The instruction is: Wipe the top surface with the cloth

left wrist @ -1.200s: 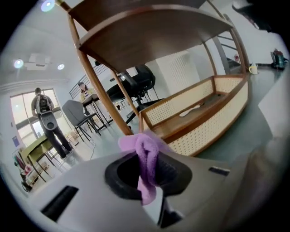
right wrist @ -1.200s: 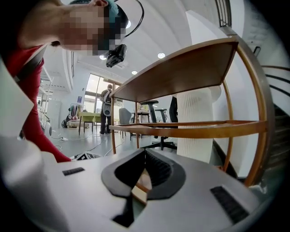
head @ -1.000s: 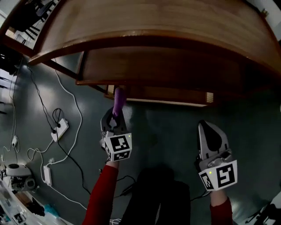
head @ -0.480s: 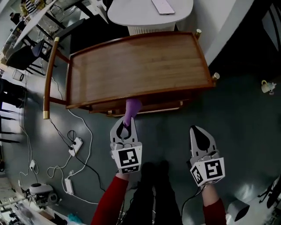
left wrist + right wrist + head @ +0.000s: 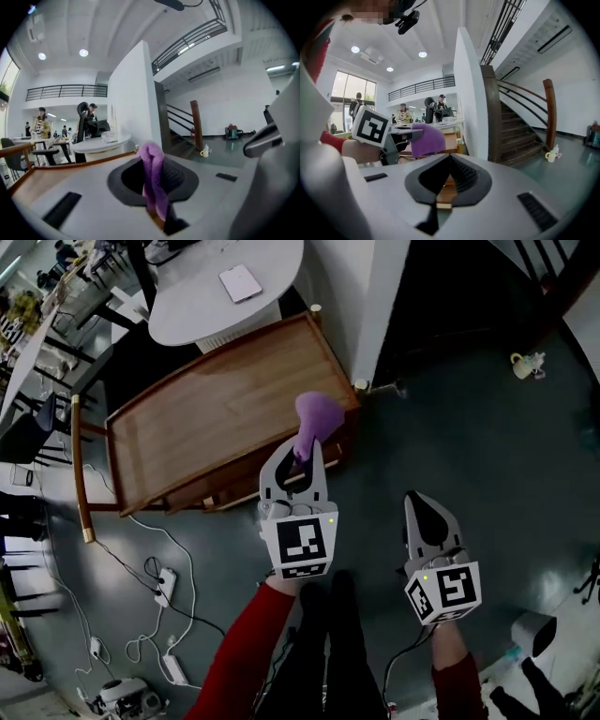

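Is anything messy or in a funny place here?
Yes, two things. White power strips and their cables sprawl loose across the floor left of the wooden cart. And a small pale cup stands alone on the floor, off to the cart's right.

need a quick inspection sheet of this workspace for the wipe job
surface: wooden top, raised rim, bare.
job's things: purple cloth, bunched, held up by the top's near corner.
clutter: nothing seen on the top.
grippers: left gripper shut on the cloth; right gripper shut, empty, over the floor.
cables: white cables and power strips on the floor, left of the person.
surroundings: round white table beyond the top; small cup-like thing on the floor.
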Demonstrator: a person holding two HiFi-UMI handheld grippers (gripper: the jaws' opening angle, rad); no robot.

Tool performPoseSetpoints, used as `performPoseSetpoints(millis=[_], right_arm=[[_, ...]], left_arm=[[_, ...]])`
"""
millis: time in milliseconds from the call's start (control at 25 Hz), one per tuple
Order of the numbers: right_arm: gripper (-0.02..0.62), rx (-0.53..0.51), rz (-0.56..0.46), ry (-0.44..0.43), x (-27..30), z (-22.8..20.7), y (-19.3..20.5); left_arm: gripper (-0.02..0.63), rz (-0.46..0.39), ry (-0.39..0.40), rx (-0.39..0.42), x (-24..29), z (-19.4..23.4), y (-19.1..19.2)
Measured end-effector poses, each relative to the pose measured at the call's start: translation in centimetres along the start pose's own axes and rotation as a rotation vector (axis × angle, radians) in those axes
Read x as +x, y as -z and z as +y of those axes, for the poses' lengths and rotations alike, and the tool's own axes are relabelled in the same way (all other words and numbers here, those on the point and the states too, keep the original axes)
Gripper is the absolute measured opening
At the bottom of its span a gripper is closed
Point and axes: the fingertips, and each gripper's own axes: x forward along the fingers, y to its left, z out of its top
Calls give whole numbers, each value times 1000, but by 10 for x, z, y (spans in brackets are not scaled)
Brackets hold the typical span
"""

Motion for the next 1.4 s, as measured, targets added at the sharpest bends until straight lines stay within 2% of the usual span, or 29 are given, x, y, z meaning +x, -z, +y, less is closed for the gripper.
performPoseSetpoints(millis=[200,360,600,880,1200,1400], right_arm=[[12,41,-21,106,-33,-29,5],[14,84,6,172,-58,-46,28],[12,101,12,178,-51,-65,75],[12,73,-28,176,-21,-89,141],[12,0,-81,159,29,-110,238],[12,-13,-74,152,50,-121,283]], left_arm=[[52,-67,-6,139,36,-31,-29],[52,-8,27,173,58,-61,4],[52,80,73,228,88,-94,98],[52,173,141,215,120,-129,231],[52,275,141,207,162,-135,402],[52,327,179,209,165,-142,468]])
